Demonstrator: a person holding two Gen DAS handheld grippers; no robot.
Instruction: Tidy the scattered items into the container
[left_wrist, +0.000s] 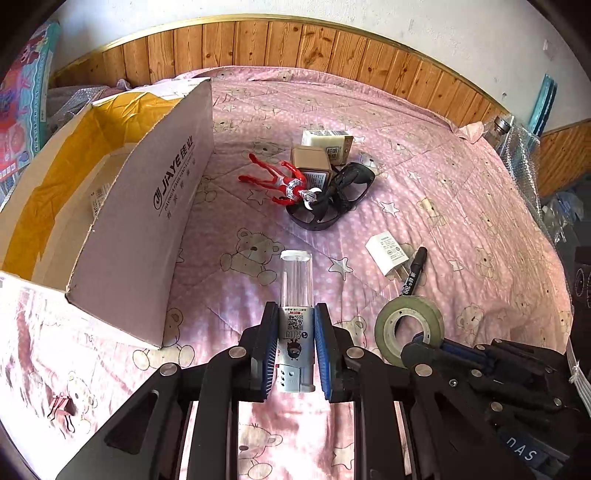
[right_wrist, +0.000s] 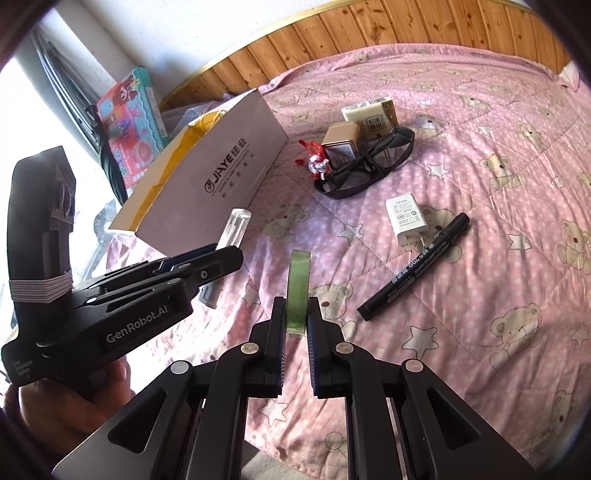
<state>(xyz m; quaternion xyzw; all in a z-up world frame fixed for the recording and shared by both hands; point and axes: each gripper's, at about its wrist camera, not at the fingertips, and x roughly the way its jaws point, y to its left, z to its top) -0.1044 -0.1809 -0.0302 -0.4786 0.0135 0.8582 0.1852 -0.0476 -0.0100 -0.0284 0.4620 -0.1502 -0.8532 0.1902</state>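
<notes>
The left gripper (left_wrist: 295, 332) is clamped on a clear-topped, grey-labelled tube (left_wrist: 295, 295) above the pink bed (left_wrist: 443, 184); the open cardboard box (left_wrist: 147, 192) lies at ten o'clock. The right gripper (right_wrist: 296, 325) pinches a greenish tape roll (right_wrist: 297, 291) on edge.

The left tongs (left_wrist: 295, 345) clamp a clear-capped tube (left_wrist: 295, 295) above the pink bed (left_wrist: 461, 206); the cardboard box (left_wrist: 122, 206) stands open to the left.

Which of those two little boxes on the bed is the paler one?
The cream box, farther from the camera; the tan box beside the red toy figure is darker.
</notes>
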